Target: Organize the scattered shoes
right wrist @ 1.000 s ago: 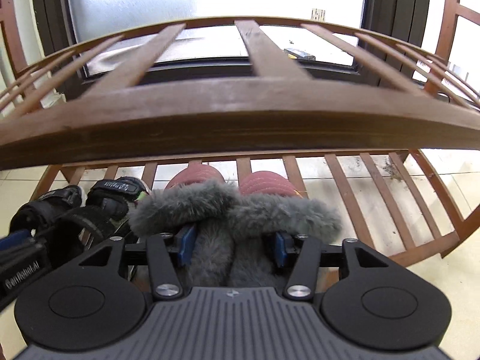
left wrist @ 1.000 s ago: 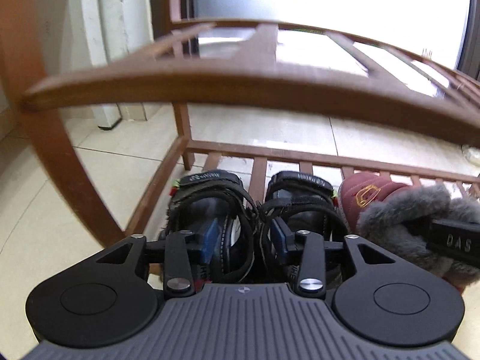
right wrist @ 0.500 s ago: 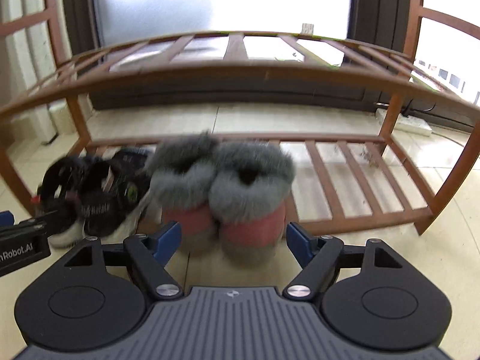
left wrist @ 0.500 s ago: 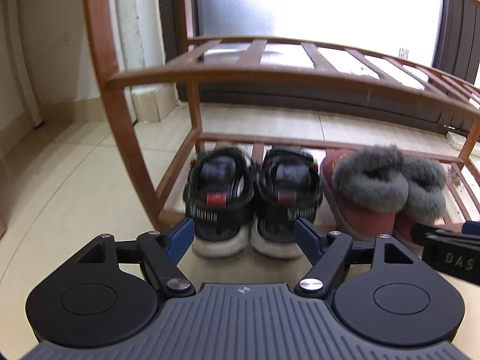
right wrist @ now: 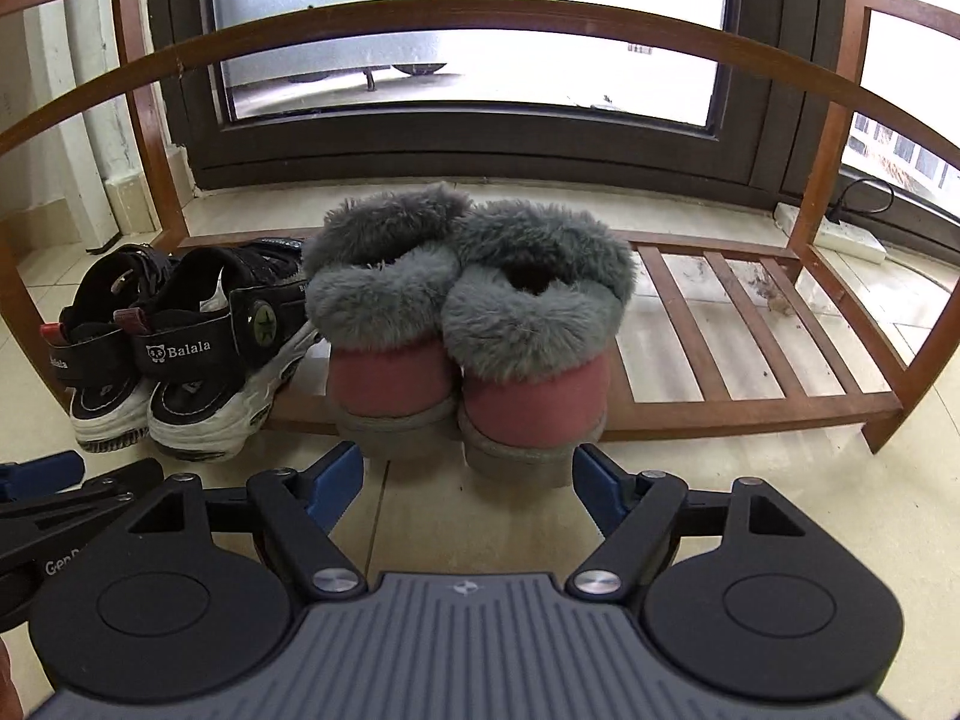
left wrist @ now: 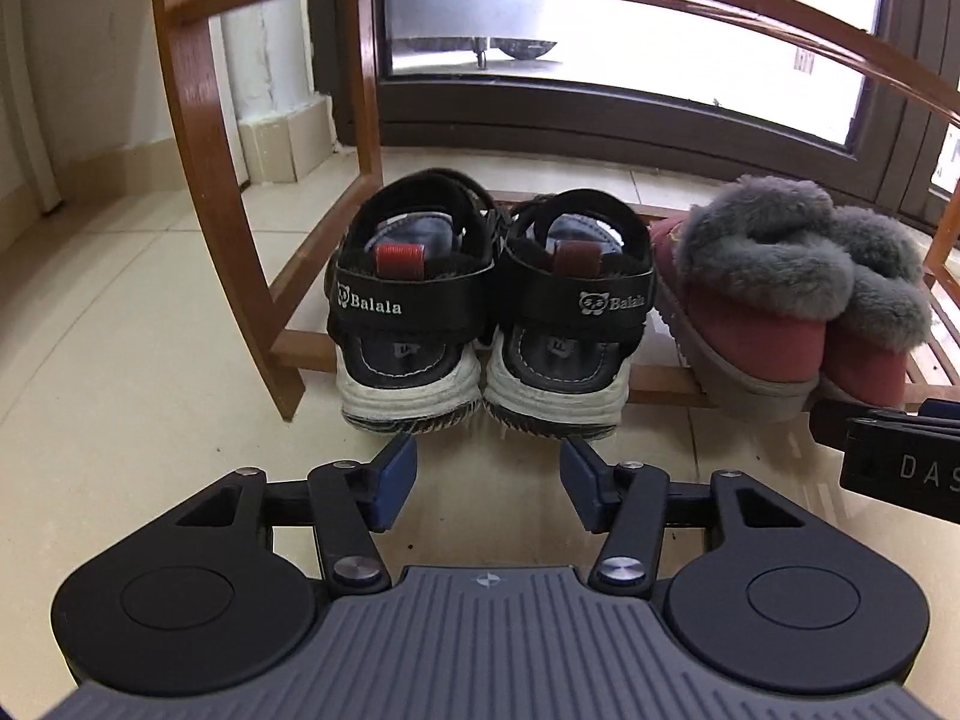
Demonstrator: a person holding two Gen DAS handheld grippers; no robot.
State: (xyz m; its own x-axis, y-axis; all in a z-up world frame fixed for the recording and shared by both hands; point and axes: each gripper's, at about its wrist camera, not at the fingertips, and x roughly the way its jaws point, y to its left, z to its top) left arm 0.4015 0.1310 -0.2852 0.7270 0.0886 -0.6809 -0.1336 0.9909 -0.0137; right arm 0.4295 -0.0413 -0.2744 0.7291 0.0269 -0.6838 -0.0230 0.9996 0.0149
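Grippers hang just short of a shoe rack's bottom shelf [right wrist: 750, 405], both empty. The left gripper [left wrist: 487, 483] has its jaws parted and closing on nothing but floor tile [left wrist: 120, 360]; the right gripper [right wrist: 468, 489] has its jaws spread wide, with nothing between them either. Just beyond the left one, a pair of black sandals [left wrist: 489, 324] stands side by side, heels out over the front rail. Beside them, touching, pink fur-trimmed boots [right wrist: 474, 324] sit heels out on the same shelf, directly ahead of the right gripper. Both pairs appear placed, so the step in hand looks like clearing away. Done well, it means drawing each gripper straight back and up, jaws kept clear of the overhanging heels, and minding the curved upper rail [right wrist: 480, 18] above. The right half of the shelf remains bare for further pairs.
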